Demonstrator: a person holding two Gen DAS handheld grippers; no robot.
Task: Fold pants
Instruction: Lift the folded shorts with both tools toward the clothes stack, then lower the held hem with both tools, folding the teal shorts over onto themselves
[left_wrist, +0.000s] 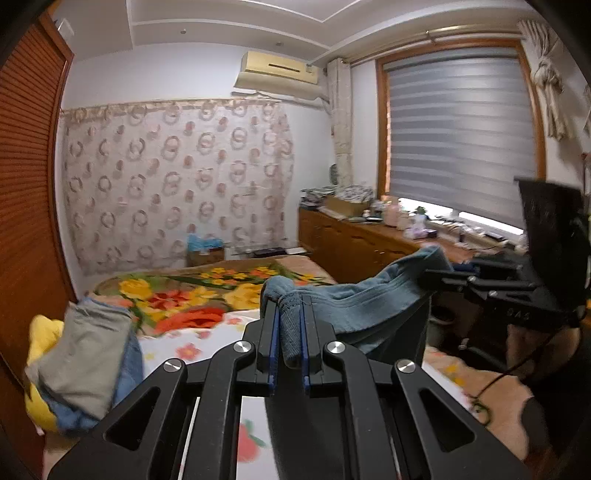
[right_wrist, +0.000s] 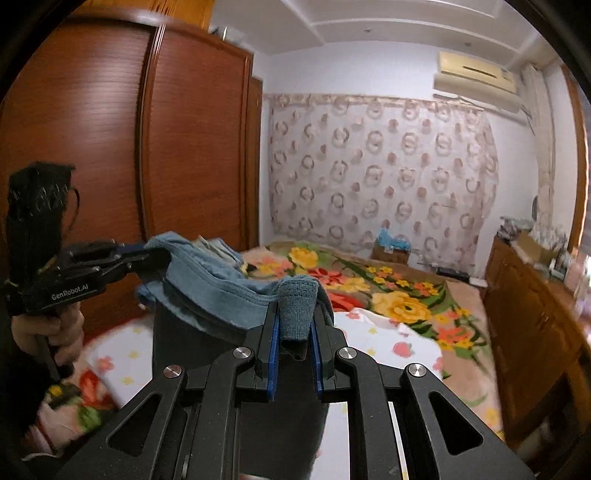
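Observation:
The pants (left_wrist: 354, 306) have a blue-grey ribbed waistband and dark legs that hang down. They are held up in the air above the bed. My left gripper (left_wrist: 290, 314) is shut on one end of the waistband. My right gripper (right_wrist: 295, 317) is shut on the other end of the pants (right_wrist: 221, 291). In the left wrist view the right gripper (left_wrist: 436, 275) shows at the right, clamped on the band. In the right wrist view the left gripper (right_wrist: 144, 251) shows at the left, clamped on the band. The waistband stretches between them.
A bed with a floral blanket (left_wrist: 192, 295) lies below. A pile of folded clothes (left_wrist: 85, 365) sits at its left edge by the wooden wardrobe (right_wrist: 110, 147). A wooden dresser (left_wrist: 354, 240) with clutter stands under the window at the right.

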